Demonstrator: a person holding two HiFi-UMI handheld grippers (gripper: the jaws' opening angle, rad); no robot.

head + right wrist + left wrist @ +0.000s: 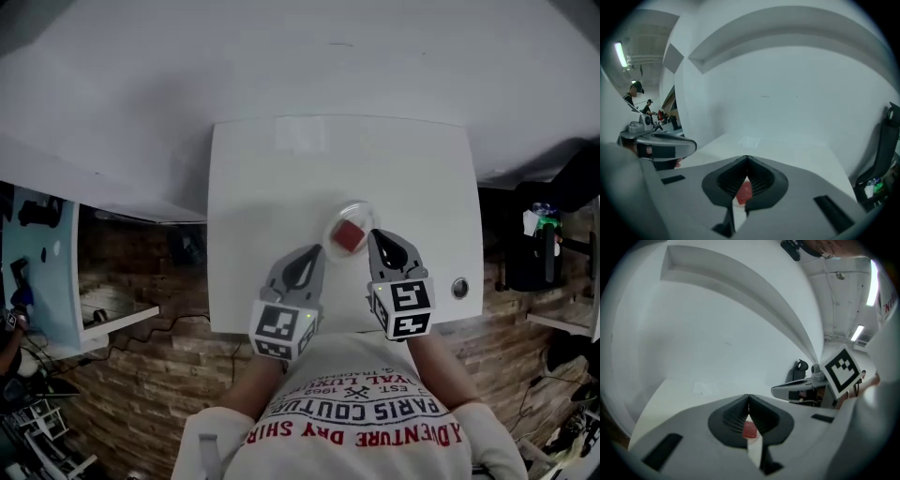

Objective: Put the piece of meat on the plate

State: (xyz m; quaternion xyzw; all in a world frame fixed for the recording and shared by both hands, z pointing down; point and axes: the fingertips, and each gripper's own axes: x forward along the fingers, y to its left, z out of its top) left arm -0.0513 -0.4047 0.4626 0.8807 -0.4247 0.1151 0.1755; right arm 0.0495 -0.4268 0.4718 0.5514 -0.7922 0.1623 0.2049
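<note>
Meat (348, 236) on plate (361, 207); left hand-held gripper (314, 251), right hand-held gripper (375, 235) both closed (shirt (361, 427): "PARIS").

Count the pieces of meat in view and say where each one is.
1. The red piece of meat lies on the clear plate, toward the white table's near edge. None appears hidden.

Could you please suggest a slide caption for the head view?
The piece of meat lies on the plate, flanked by the shut, empty left gripper and right gripper over the white table.
</note>
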